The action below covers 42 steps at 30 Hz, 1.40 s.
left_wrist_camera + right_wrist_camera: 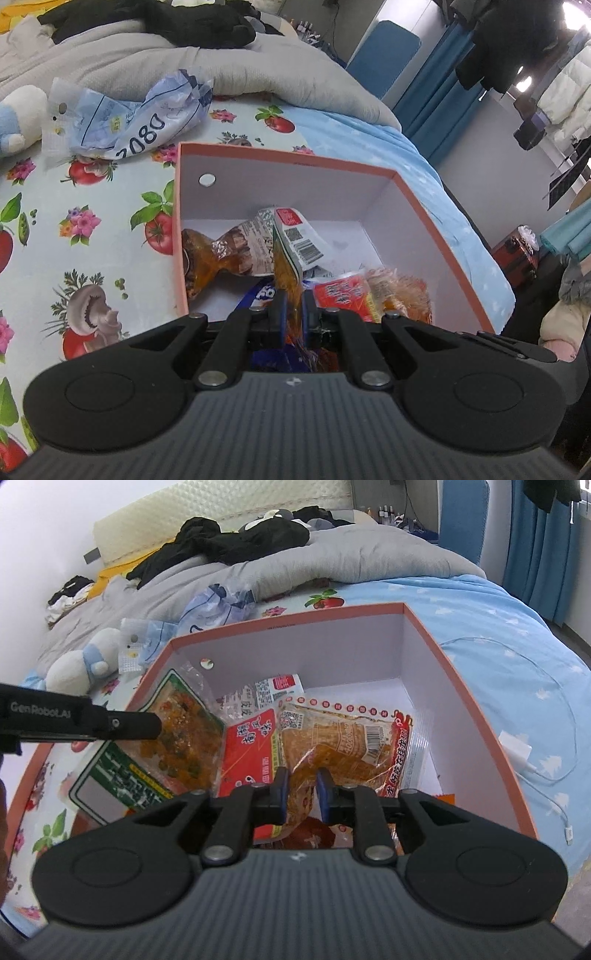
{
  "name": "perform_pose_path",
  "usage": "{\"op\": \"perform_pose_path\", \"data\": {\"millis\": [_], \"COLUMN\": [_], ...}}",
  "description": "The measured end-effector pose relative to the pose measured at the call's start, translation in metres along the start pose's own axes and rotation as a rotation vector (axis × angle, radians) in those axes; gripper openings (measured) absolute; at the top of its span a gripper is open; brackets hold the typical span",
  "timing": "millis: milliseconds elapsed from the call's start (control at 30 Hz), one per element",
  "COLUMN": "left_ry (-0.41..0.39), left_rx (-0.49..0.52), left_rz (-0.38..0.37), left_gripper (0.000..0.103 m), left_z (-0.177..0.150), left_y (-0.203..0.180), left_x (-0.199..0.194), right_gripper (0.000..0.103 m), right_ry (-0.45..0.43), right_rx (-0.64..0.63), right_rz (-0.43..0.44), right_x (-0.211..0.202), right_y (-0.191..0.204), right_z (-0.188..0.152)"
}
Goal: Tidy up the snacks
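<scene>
My left tool (293,304) pinches an orange snack packet (286,273) over the box (436,229); my right tool (302,788), part-open, frees its packet (347,738); release low.

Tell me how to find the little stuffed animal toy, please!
Start at the pink-rimmed cardboard box of snacks on the flowery sheet. Look past its left corner, towards the grey quilt. The white plush toy lies there beside crumpled plastic bags; it alone is fluffy, with a light blue band.
</scene>
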<state>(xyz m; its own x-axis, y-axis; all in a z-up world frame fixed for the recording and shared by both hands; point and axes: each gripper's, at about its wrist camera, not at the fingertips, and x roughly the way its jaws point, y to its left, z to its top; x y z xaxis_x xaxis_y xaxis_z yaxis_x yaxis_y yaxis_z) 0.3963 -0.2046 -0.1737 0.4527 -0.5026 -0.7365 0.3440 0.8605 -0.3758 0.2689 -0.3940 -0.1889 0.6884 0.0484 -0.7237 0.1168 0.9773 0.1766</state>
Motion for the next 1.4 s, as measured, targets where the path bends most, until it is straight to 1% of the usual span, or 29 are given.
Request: {"op": "perform_pose_path", "data": {"millis": [67,100,167,233,433,600,667,700,733,767,800,833,867,933,1000,1067,1133,1233,1400], "left_ry": [-0.004,-0.011,-0.029,-0.052,-0.132,-0.199,-0.216,-0.229,-0.244,-0.257,-0.265,-0.268,-0.271,-0.281,-0.296,-0.311,-0.322,-0.334,-0.342], "left_rx": [-0.013,-0.008,-0.002,0.007,0.029,0.039,0.030,0.024,0.019,0.017,0.016,0.014,0.014,0.020,0.055,0.083,0.099,0.130,0.148], "left_rz": [0.018,0.012,0.011,0.013,0.006,0.007,0.005,0.008,0.012,0.016,0.020,0.023,0.022,0.025,0.048,0.059,0.058,0.065,0.078], "left_gripper": [0.011,0.011,0.014,0.018,0.019,0.019,0.028,0.037,0.048,0.052,0.056,0.059,0.061,0.076,0.084,0.087,0.094,0.098,0.099], "left_z": [0.000,0.001,0.001,0.002,-0.001,-0.012,-0.020,-0.024,-0.029,-0.034,-0.039,-0.043,-0.046,-0.053,-0.059,-0.066,-0.073,-0.084,-0.104], "left_y": [0.000,-0.001,-0.004,-0.011,-0.033,-0.047,-0.050,-0.051,-0.051,-0.052,-0.052,-0.052,-0.052,-0.053,-0.058,-0.064,-0.069,-0.078,-0.087], "left_x": [-0.006,-0.011,-0.023,-0.039,-0.101,-0.157,-0.177,-0.187,-0.196,-0.205,-0.213,-0.220,-0.227,-0.243,-0.256,-0.269,-0.279,-0.288,-0.299], "right_gripper": [0.037,0.039,0.039,0.040,0.040,0.040,0.040,0.045,0.053,0.076,0.093,0.095,0.093,0.093,0.093,0.093,0.093,0.093,0.093], "right_ry": [0.006,0.006,-0.003,-0.015,-0.104,-0.178,-0.203,-0.212,-0.222,-0.243,-0.264,-0.279,-0.280,-0.277,-0.300,-0.326,-0.343,-0.368,-0.380], "right_rx": [0.019,0.027,0.038,0.045,0.024,0.012,0.003,-0.004,-0.011,-0.021,-0.026,-0.030,-0.027,-0.005,0.002,-0.008,-0.014,-0.019,-0.013], "right_rz": [-0.010,-0.010,-0.013,-0.008,0.016,0.038,0.050,0.059,0.062,0.061,0.056,0.052,0.052,0.073,0.068,0.061,0.063,0.054,0.048], "right_x": [-0.003,-0.005,-0.013,-0.021,-0.070,-0.118,-0.136,-0.144,-0.151,-0.160,-0.167,-0.174,-0.178,-0.187,-0.200,-0.211,-0.221,-0.233,-0.246], "right_y": [-0.004,-0.005,-0.007,-0.006,0.007,0.020,0.025,0.028,0.030,0.033,0.035,0.036,0.037,0.035,0.036,0.037,0.039,0.041,0.042], "right_z": [-0.001,-0.001,0.001,0.002,0.008,0.009,0.008,0.007,0.005,0.002,-0.001,-0.004,-0.005,-0.008,-0.010,-0.014,-0.017,-0.026,-0.041]}}
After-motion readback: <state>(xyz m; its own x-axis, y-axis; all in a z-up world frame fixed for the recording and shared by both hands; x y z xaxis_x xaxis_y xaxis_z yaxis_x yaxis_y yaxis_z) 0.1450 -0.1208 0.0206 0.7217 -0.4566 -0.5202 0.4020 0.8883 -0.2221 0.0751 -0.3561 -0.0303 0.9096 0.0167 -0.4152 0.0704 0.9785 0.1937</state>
